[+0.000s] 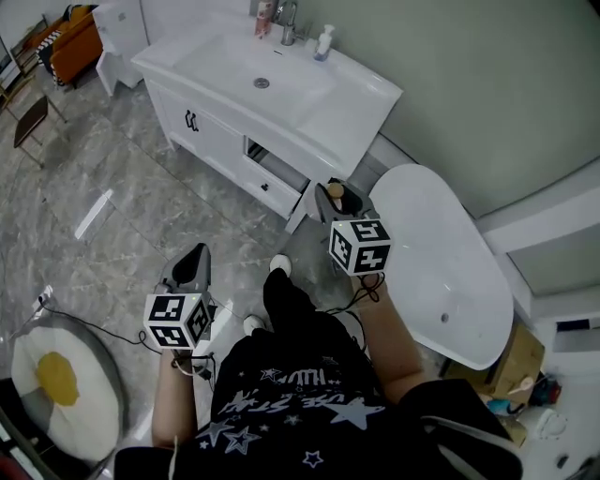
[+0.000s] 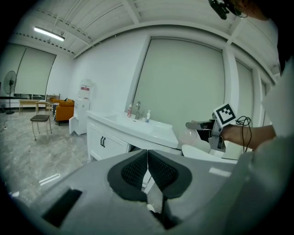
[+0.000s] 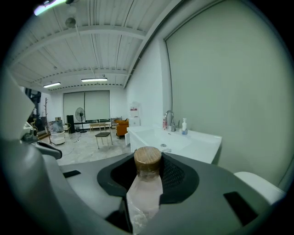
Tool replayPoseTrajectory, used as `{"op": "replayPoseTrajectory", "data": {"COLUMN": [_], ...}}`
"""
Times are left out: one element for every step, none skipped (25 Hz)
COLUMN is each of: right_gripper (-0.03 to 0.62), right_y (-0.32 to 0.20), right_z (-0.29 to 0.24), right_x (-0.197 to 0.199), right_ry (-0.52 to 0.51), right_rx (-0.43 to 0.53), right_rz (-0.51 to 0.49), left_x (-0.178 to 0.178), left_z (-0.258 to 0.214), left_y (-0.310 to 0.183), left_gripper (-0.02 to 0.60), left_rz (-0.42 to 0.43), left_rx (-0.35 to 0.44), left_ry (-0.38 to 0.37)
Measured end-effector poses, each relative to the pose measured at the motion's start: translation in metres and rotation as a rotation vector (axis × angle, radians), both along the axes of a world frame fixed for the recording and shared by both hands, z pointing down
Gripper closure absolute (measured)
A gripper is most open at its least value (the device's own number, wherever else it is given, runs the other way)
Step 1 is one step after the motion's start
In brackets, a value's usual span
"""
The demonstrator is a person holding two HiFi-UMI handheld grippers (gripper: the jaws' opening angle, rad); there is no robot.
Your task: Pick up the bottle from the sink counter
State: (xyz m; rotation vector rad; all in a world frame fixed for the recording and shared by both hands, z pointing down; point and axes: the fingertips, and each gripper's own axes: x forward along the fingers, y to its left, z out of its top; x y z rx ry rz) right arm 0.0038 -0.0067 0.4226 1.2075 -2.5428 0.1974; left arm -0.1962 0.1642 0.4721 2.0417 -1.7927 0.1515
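Observation:
My right gripper (image 1: 336, 202) is shut on a pale pink bottle (image 3: 145, 188) with a round wooden cap (image 3: 147, 159). The bottle stands upright between the dark pads, and its cap (image 1: 336, 192) shows just past the jaws in the head view. The gripper holds it in the air off the right end of the white sink counter (image 1: 361, 103), above the floor beside the bathtub. My left gripper (image 1: 193, 265) hangs lower left over the floor, its jaws (image 2: 147, 170) shut with nothing between them.
On the counter by the faucet (image 1: 288, 22) stand a white pump dispenser (image 1: 324, 42) and a pink bottle (image 1: 264, 17). A vanity drawer (image 1: 274, 171) is pulled open. A white bathtub (image 1: 441, 267) lies right. An egg-shaped rug (image 1: 56, 380) and cable lie lower left.

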Motion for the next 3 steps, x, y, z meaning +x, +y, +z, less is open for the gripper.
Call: {"op": "replayPoseTrajectory", "data": {"right_gripper": [0.461, 0.462, 0.462], "right_y": [0.007, 0.014, 0.021], "right_z": [0.003, 0.006, 0.009], "right_x": [0.004, 0.007, 0.01], "right_ry": [0.005, 0.011, 0.016], "right_rx": [-0.006, -0.013, -0.02], "right_rz": [0.002, 0.004, 0.006], "left_x": [0.003, 0.006, 0.009], "left_z": [0.0, 0.001, 0.002], "left_y": [0.004, 0.007, 0.011], "left_gripper": [0.561, 0.561, 0.561], "left_rz": [0.004, 0.008, 0.013], "left_rx": [0.0, -0.001, -0.002], "left_ry": [0.005, 0.009, 0.012]}}
